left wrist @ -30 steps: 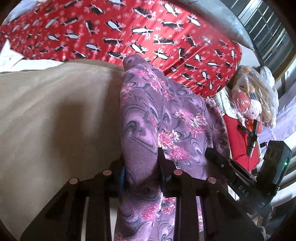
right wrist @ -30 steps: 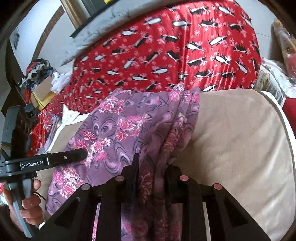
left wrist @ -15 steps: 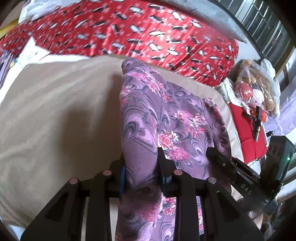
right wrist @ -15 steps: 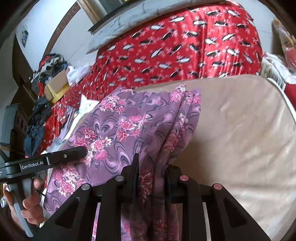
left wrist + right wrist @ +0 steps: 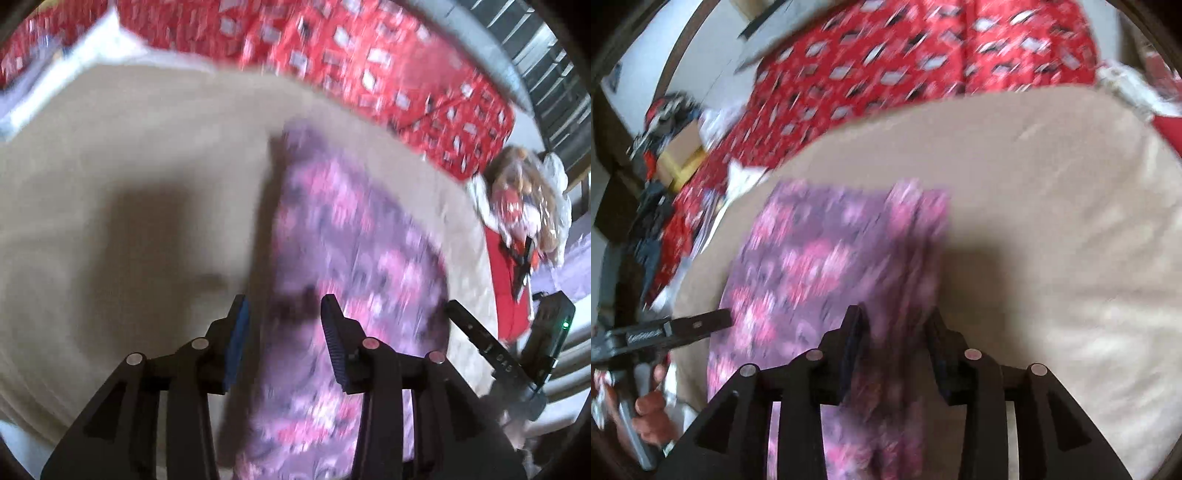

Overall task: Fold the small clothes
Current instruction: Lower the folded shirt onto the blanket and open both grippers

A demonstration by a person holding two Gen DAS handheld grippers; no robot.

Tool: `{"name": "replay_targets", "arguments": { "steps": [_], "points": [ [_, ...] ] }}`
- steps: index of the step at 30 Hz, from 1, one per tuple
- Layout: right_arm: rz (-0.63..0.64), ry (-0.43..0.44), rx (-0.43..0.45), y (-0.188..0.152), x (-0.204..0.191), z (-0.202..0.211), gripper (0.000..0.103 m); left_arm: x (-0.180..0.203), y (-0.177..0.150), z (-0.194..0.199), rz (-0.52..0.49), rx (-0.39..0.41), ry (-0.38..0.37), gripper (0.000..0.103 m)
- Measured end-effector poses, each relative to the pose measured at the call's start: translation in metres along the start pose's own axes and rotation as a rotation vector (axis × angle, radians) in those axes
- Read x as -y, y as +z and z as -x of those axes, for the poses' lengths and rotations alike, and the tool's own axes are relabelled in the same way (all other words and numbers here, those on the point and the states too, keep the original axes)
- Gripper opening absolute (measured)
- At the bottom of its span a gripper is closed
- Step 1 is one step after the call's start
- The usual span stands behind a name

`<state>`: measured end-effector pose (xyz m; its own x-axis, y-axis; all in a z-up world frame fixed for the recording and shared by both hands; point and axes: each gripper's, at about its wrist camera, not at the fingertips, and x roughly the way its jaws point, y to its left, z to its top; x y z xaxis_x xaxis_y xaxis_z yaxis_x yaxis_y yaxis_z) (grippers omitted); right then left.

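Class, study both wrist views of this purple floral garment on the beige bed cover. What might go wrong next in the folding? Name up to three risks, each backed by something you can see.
1. Both views are motion-blurred, so things are moving fast; the purple floral garment may land rumpled.
2. The left tool looks open, with a gap beside the cloth, so that end may shift freely.
3. Cloth is bunched between the right tool fingers; it could snag and drag across the beige bed cover.

Left gripper (image 5: 284, 306): black angular linkage, silver pivot pins, blue ribbed pads (image 5: 236, 343). Right gripper (image 5: 895, 325): same black frame, silver pins, dark pads. Bare-skinned hand (image 5: 646, 410) on grey handle; lettering blurred, unreadable.
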<state>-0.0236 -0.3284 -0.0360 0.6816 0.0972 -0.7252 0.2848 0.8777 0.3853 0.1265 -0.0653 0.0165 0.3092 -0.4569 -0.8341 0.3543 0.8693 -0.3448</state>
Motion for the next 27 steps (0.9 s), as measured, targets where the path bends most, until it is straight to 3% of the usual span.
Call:
{"name": "replay_targets", "arguments": {
  "steps": [2, 7, 11, 13, 15, 19, 23, 27],
  "points": [
    [0.012, 0.03, 0.058, 0.015, -0.003, 0.004, 0.038, 0.013, 0.012, -0.002, -0.063, 0.031, 0.023, 0.04],
    [0.122, 0.028, 0.039, 0.038, -0.023, -0.027, 0.033, 0.04, 0.044, -0.053, -0.197, -0.015, 0.13, 0.041],
    [0.109, -0.007, 0.023, 0.047, -0.013, -0.053, 0.019, 0.043, 0.063, -0.098, -0.211, -0.054, 0.193, 0.057],
    [0.083, -0.02, 0.005, 0.049, -0.001, -0.066, 0.005, 0.033, 0.067, -0.109, -0.176, -0.078, 0.171, 0.062],
    [0.066, 0.0, 0.011, 0.049, 0.007, -0.07, 0.002, 0.025, 0.07, -0.12, -0.119, -0.106, 0.138, 0.067],
    [0.069, 0.013, 0.013, 0.053, 0.009, -0.073, 0.001, 0.021, 0.071, -0.109, -0.08, -0.108, 0.114, 0.066],
    [0.092, 0.0, 0.007, 0.058, -0.001, -0.05, 0.011, 0.029, 0.055, -0.071, -0.148, -0.036, 0.177, 0.066],
    [0.224, 0.079, 0.017, 0.036, -0.025, -0.012, 0.015, 0.026, 0.021, -0.045, -0.191, 0.0, 0.234, 0.066]
  ]
}}
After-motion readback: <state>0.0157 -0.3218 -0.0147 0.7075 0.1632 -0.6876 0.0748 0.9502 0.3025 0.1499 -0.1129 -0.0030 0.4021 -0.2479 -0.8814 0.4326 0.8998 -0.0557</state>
